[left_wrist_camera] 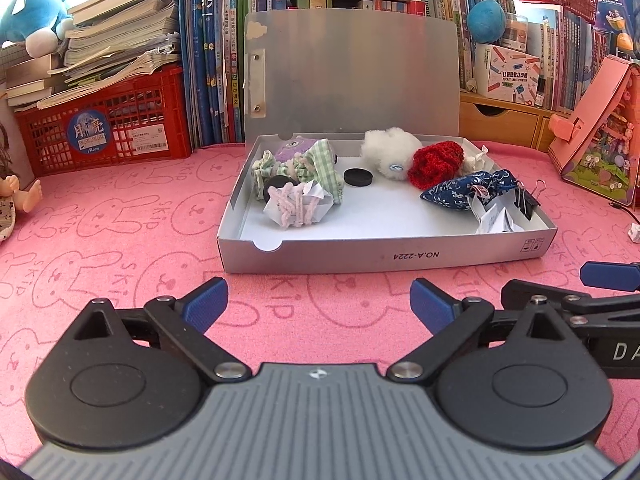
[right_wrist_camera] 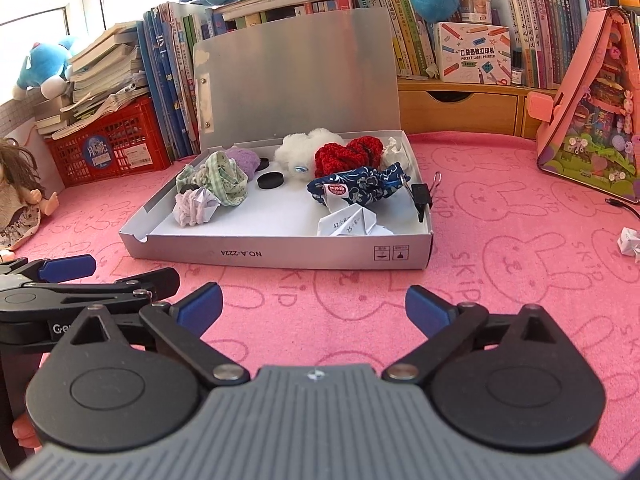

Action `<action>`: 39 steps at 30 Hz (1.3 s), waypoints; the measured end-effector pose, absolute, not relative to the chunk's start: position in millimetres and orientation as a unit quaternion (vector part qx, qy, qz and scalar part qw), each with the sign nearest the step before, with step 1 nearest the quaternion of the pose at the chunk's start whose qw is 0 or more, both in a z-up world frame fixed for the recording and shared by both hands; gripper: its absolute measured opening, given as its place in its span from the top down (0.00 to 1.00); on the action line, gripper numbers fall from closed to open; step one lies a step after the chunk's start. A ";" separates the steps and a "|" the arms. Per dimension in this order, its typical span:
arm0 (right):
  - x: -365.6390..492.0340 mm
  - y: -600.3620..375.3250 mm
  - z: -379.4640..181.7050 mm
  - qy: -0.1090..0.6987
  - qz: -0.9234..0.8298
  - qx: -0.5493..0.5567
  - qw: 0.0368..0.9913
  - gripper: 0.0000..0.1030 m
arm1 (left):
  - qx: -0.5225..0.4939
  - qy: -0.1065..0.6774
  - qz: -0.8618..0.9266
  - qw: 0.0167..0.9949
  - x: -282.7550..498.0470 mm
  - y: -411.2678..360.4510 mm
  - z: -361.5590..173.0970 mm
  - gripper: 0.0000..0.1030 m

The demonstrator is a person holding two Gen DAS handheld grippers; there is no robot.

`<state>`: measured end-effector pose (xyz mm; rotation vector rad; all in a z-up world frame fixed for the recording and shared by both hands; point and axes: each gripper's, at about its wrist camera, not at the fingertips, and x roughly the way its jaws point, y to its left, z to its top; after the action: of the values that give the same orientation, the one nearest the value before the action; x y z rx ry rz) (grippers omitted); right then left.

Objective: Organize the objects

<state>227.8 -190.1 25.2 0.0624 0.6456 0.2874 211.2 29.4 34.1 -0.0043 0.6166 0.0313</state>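
While spread wide and empty, both hand-held grippers [left_wrist_camera: 319,300] [right_wrist_camera: 313,305], grey box [left_wrist_camera: 384,258] just ahead.

Bare mat [left_wrist_camera: 320,296] before cluttered box [left_wrist_camera: 384,258]

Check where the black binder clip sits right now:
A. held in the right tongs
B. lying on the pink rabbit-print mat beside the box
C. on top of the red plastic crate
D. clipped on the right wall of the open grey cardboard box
D: the black binder clip grips the right wall of the open grey cardboard box, and both tongs are open and empty.
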 end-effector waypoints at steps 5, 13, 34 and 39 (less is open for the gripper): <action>208.8 -192.0 19.2 0.318 0.138 0.023 0.938 0.00 | -0.004 0.314 0.014 0.949 191.6 27.2 25.3 0.03; 187.8 -191.7 8.9 0.331 0.137 0.018 0.933 0.00 | -0.011 0.341 0.013 0.940 169.2 28.3 9.4 0.03; 167.3 -192.0 -8.6 0.319 0.119 0.022 0.940 0.00 | -0.006 0.335 0.025 0.942 155.4 29.1 0.3 0.00; 166.1 -191.7 -9.2 0.317 0.114 0.023 0.941 0.00 | -0.006 0.335 0.025 0.942 155.3 29.0 0.5 0.00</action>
<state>166.1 -191.7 -9.2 0.0461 0.6466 0.2327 155.3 29.0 0.5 -0.0120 0.6824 0.0507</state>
